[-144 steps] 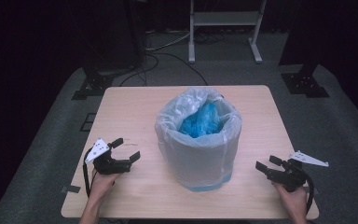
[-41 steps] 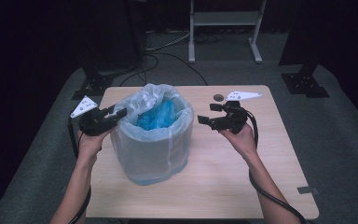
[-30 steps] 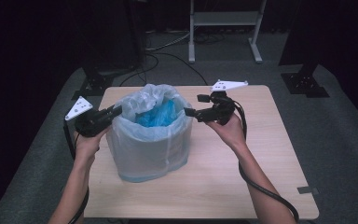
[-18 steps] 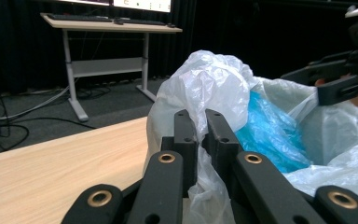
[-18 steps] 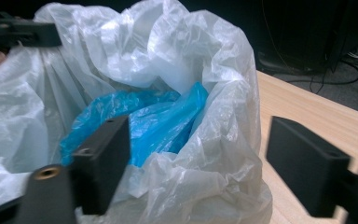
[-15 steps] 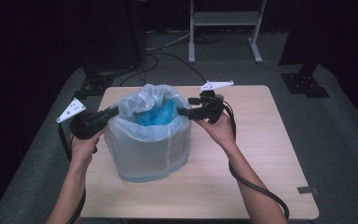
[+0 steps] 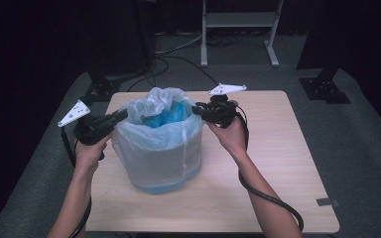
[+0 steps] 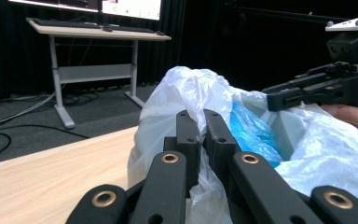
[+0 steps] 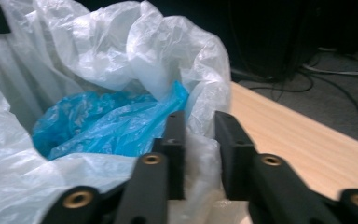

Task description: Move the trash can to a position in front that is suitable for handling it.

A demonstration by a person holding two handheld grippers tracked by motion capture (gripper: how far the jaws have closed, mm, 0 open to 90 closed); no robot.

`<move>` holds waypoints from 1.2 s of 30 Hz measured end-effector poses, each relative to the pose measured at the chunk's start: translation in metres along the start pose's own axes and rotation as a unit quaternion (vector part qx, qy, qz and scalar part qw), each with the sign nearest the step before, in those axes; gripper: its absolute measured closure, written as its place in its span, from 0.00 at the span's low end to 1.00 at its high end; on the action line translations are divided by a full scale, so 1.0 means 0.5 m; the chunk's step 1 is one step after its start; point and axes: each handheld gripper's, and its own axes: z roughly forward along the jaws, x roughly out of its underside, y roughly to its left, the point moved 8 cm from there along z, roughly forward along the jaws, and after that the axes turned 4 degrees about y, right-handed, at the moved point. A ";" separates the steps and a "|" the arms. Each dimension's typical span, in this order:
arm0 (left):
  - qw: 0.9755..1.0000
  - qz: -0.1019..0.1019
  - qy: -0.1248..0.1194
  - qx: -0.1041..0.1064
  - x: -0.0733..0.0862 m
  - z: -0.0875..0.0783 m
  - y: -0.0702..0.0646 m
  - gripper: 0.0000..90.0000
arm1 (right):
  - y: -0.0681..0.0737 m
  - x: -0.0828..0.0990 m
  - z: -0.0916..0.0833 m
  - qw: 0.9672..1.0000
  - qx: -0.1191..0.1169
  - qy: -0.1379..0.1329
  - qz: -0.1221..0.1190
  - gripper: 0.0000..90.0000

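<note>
Worktop [image 7: 278, 163] of pale wood, rectangular, seen from the high view, standing on grey carpet in a dark room. A white-legged desk [image 8: 70, 56] stands beyond it at twelve o'clock, with cables on the floor beneath.

Round white plastic bin [image 7: 161, 158] sits on the worktop at about nine o'clock from its centre. A translucent white plastic liner bag [image 7: 149, 134] is draped over the bin's rim and hangs down its outer wall, its top bunched up loosely. Inside lies a crumpled bright blue plastic bag [image 7: 166, 115].

Two bare forearms come in from six o'clock, one on each side of the bin.

Left hand [image 7: 90, 151] holds the black left gripper [image 7: 121, 115] at nine o'clock of the bin. In the left gripper view its fingers [image 8: 186, 135] are nearly closed, pinching a fold of the liner bag at the rim.

Right hand [image 7: 230, 136] holds the black right gripper [image 7: 196, 110] at two o'clock of the bin, with a grey three-cornered plate on top. In the right gripper view its fingers [image 9: 175, 135] stand slightly apart, with the liner bag's edge lying between them; whether they grip it cannot be told.

Black cable [image 7: 268, 198] runs from the right gripper along the right forearm.
</note>
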 end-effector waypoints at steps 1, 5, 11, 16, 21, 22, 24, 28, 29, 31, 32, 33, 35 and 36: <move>1.000 0.000 -0.001 0.001 -0.005 0.001 -0.002 0.96 | -0.001 -0.003 -0.002 1.000 0.003 -0.002 -0.001 0.91; 1.000 0.002 -0.003 0.005 -0.017 0.004 -0.007 0.96 | -0.002 -0.018 -0.004 1.000 0.011 0.000 -0.002 0.97; 1.000 0.006 -0.001 0.022 -0.031 0.013 -0.024 0.96 | 0.011 -0.043 -0.004 1.000 -0.012 -0.008 0.020 0.99; 0.999 0.007 0.003 0.046 -0.037 0.026 -0.050 0.97 | 0.043 -0.068 -0.003 0.998 -0.050 -0.019 0.032 0.99; 0.998 0.007 0.012 0.069 -0.038 0.045 -0.076 0.98 | 0.087 -0.082 0.005 0.996 -0.083 -0.020 0.028 0.99; 0.997 0.007 0.012 0.073 -0.038 0.049 -0.081 0.98 | 0.096 -0.082 0.006 0.995 -0.090 -0.020 0.028 0.99; 0.997 0.008 0.016 0.080 -0.037 0.055 -0.090 0.98 | 0.113 -0.083 0.008 0.994 -0.102 -0.018 0.025 0.99; 0.995 0.005 0.024 0.094 -0.035 0.066 -0.104 0.98 | 0.140 -0.081 0.012 0.993 -0.119 -0.015 0.015 0.99; 0.995 0.003 0.025 0.097 -0.036 0.068 -0.107 0.98 | 0.147 -0.080 0.013 0.992 -0.125 -0.015 0.013 0.99; 0.994 0.005 0.029 0.102 -0.037 0.071 -0.113 0.98 | 0.163 -0.077 0.013 0.990 -0.141 -0.014 0.012 0.99; 0.994 0.006 0.031 0.103 -0.039 0.071 -0.115 0.98 | 0.171 -0.076 0.014 0.989 -0.145 -0.011 0.008 0.99; 0.994 0.008 0.032 0.105 -0.041 0.072 -0.119 0.98 | 0.176 -0.075 0.014 0.989 -0.147 -0.010 0.003 0.99; 0.993 0.009 0.036 0.109 -0.044 0.073 -0.123 0.98 | 0.193 -0.073 0.015 0.988 -0.155 -0.006 -0.008 0.99; 0.993 0.010 0.039 0.110 -0.045 0.074 -0.125 0.98 | 0.200 -0.071 0.016 0.988 -0.157 -0.004 -0.016 0.99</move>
